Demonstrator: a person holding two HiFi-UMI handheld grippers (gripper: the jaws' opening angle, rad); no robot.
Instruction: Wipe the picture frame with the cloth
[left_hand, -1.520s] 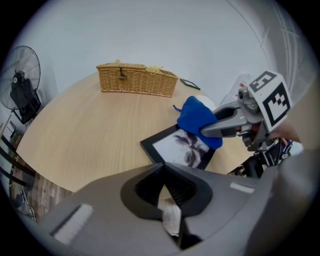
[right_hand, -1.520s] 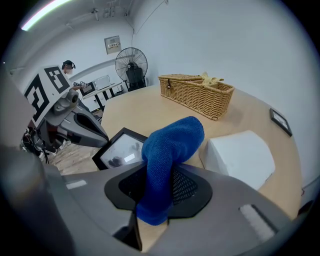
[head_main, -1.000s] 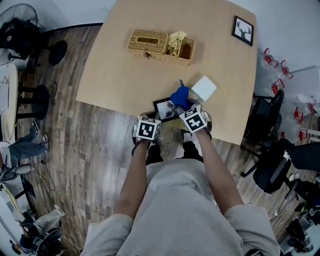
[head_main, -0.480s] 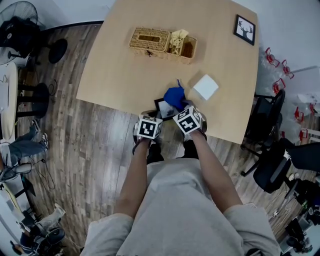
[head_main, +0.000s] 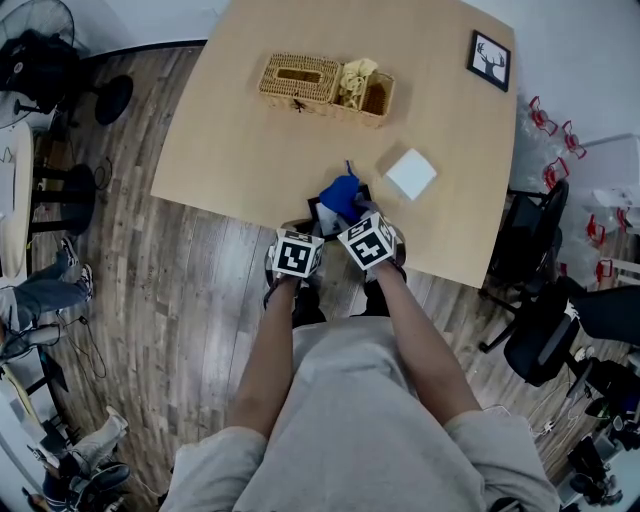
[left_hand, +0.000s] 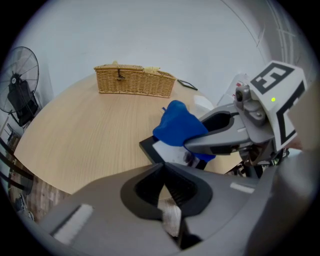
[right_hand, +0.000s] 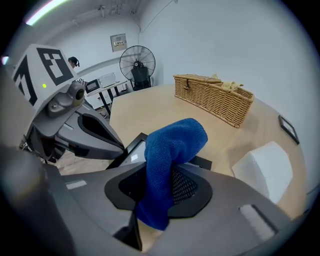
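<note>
1. The picture frame (head_main: 318, 212) lies flat and face up at the near edge of the table (head_main: 230, 140), right in front of the person. Its black border shows in both gripper views (left_hand: 148, 146) (right_hand: 131, 146).
2. One corner of the frame points toward the table's left side. The cloth and grippers cover too much of it to tell which side is its long one.
3. The left gripper (head_main: 306, 236) has its jaws clenched on the frame's near edge, and a pale strip of the frame is pinched between them (left_hand: 169, 210).
4. The right gripper (head_main: 352, 214) has its jaws closed on the blue cloth (right_hand: 167, 165).
5. The cloth (head_main: 340, 195) is bunched into a thick fold that runs forward along the jaws, away from the person. Its rounded end (left_hand: 177, 127) droops over the frame's glass.
6. A wicker basket (head_main: 325, 88) stands at the far side of the table. A white block (head_main: 411, 173) lies near the frame on its right. A second small framed picture (head_main: 488, 60) sits at the far right corner.
</note>
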